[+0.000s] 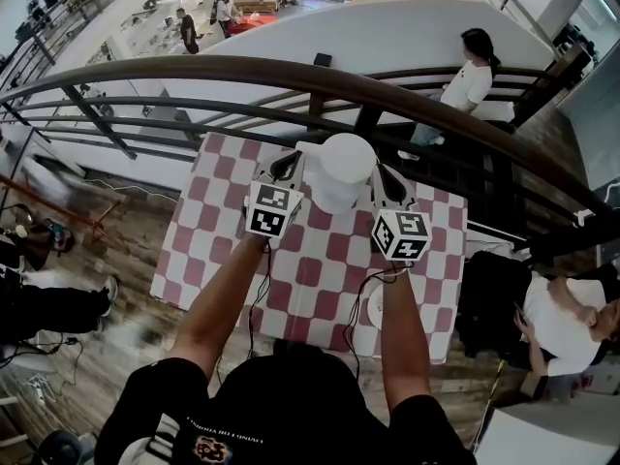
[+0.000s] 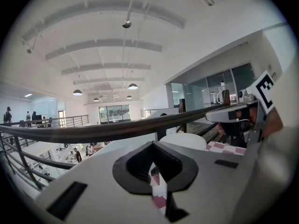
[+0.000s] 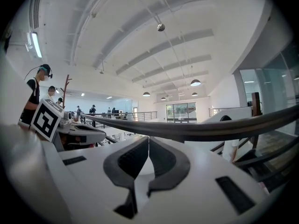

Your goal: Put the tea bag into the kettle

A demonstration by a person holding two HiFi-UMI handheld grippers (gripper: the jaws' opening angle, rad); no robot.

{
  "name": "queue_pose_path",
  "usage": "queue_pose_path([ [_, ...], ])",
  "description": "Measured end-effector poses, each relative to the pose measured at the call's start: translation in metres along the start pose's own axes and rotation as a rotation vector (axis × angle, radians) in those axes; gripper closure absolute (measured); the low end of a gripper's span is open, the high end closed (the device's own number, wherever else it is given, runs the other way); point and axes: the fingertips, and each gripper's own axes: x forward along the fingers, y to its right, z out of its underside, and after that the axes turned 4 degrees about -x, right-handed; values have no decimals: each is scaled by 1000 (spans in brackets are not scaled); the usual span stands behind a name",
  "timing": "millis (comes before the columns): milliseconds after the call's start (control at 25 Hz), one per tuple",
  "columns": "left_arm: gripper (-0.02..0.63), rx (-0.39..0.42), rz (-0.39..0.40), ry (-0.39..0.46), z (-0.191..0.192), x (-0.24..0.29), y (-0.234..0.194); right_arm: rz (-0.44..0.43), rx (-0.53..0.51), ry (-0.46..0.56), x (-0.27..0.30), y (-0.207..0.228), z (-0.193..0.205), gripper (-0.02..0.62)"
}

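- Step in hand, as I judge it: the approach, before any pickup; nothing is gripped
- The left gripper (image 1: 286,167) has its jaws pressed together with nothing between them; only checked cloth shows through the gap behind the tips
- The right gripper (image 1: 388,183) is closed tip to tip and empty too
- The kettle (image 1: 347,166) stands on the table (image 1: 218,250) between the two grippers, just right of the left jaws and just left of the right jaws
- The tea bag shows in no view; a white disc (image 1: 375,309), behind the right jaws and partly under the forearm, may be a plate that holds it, but I cannot tell
- Next move calls for finding the bag, spreading one pair of jaws, pinching the bag, and getting the kettle's top open so it can drop in
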Motion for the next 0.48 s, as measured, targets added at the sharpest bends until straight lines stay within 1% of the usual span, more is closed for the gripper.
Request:
queue_pose_path([
  [240,607,14,-5,-36,1,20,-2,5,3,-6,5,7,2,583],
  [480,606,2,-26,-85,13,34,-14,7,16,-23,9,9,9,583],
])
